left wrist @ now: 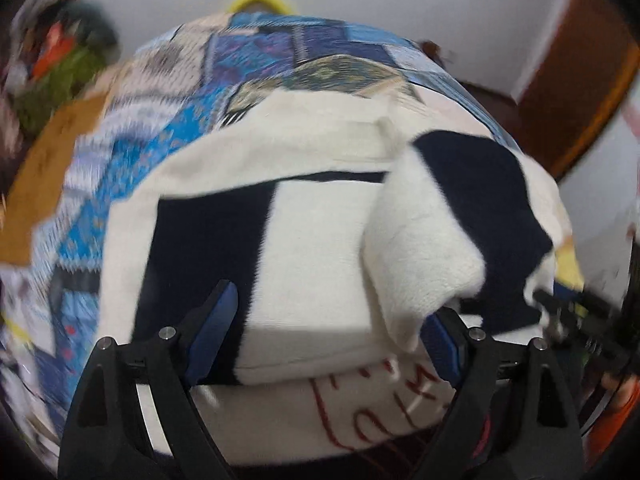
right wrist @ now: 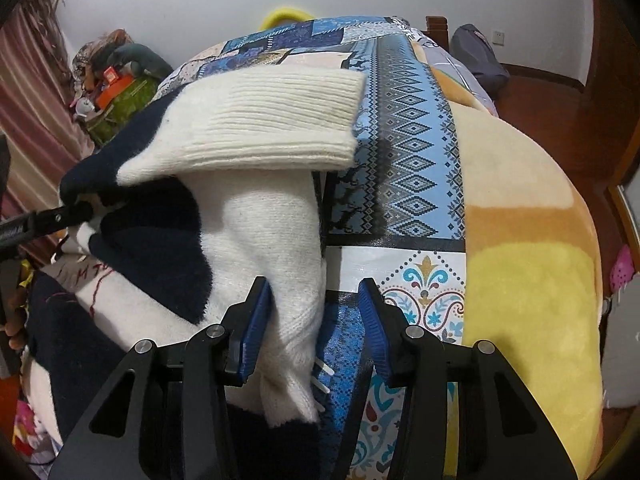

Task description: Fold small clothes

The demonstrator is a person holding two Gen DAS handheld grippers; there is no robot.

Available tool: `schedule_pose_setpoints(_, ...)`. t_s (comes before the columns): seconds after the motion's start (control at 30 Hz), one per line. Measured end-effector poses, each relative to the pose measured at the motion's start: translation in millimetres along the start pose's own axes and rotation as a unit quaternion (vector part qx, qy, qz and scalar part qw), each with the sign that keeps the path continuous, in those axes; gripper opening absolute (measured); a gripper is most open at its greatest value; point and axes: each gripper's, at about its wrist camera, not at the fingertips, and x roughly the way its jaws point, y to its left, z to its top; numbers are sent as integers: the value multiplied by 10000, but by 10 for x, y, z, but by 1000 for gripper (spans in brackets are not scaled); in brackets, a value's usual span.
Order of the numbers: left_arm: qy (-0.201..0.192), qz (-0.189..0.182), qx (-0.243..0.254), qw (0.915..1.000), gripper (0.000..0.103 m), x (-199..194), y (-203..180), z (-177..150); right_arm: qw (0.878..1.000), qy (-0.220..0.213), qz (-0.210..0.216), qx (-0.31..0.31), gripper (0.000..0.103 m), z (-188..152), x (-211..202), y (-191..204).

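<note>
A white and navy knit sweater [left wrist: 312,240] lies partly folded on the blue patterned bedspread [left wrist: 132,168]. In the left wrist view my left gripper [left wrist: 332,320] is open, its blue pads wide apart over the sweater's near edge. A white sleeve [left wrist: 416,256] hangs folded over the body at the right. In the right wrist view my right gripper [right wrist: 316,320] is open, with the white sleeve [right wrist: 288,264] lying between its pads. The ribbed cuff [right wrist: 272,128] rests further out. The left gripper's tip [right wrist: 60,216] shows at the left.
The sweater sits on another white garment with red lettering [left wrist: 384,412]. A yellow and orange fleece blanket [right wrist: 528,280] covers the bed's right side. A cluttered pile [right wrist: 116,80] stands at the far left by the curtain. A wooden door [left wrist: 580,80] is at the right.
</note>
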Motion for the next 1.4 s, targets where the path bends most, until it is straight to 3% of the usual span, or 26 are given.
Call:
schedule_pose_setpoints(0.1,-342,190,581,9975,87,-213,-255,52,10000,-14,-31,49,41,4,-35,-11)
schedule_pose_setpoints(0.27,-512,2,1288,9903,88,-357,-656,246,9997,-134,4,208,41,-2,-140,-40)
schedule_pose_setpoints(0.5,-261,448,2742,9603,88,93,-1396,282,9993,-183,41,315,41,-16,-168,-75)
schedule_pose_setpoints(0.53,-173,505,2902,9555,87,198,-1465,270,9993,-174,59,327,41,-18,-156,-79)
schedule_pose_setpoints(0.6,-128,624,3035,9507,68,322,-1526,250,9993,-158,82,327,41,-15,-145,-82)
schedule_pose_setpoints(0.63,-70,629,3004,9517,61,370,-1530,263,9993,-154,98,325,41,-12,-137,-84)
schedule_pose_setpoints(0.73,-31,329,2592,9653,37,363,-1433,355,9993,-134,129,335,41,7,-101,-85)
schedule_pose_setpoints(0.8,-83,160,2232,9746,14,289,-1316,430,9993,-105,138,328,41,10,-79,-81)
schedule_pose_setpoints(0.93,-267,-227,1054,9938,10,22,-788,651,9996,-25,116,248,41,1,-9,-59)
schedule_pose_setpoints(1.0,-407,-165,585,9973,9,-97,-474,708,9996,-1,122,255,41,-3,-3,-70)
schedule_pose_setpoints(1.1,-485,-62,-89,9988,9,-267,128,600,9997,12,109,240,41,-1,-4,-74)
schedule_pose_setpoints(1.23,-94,-250,-598,9979,10,-224,705,252,9998,37,96,198,41,1,-16,-65)
schedule_pose_setpoints(1.3,149,-335,-751,9965,16,-158,900,9,9998,47,70,173,41,9,-18,-35)
schedule_pose_setpoints(1.37,247,-188,-828,9961,19,-128,1020,-192,9999,51,-1,141,41,13,-19,-9)
schedule_pose_setpoints(1.4,252,-188,-950,9950,30,-120,1122,-304,9999,55,-22,138,41,15,-15,-5)
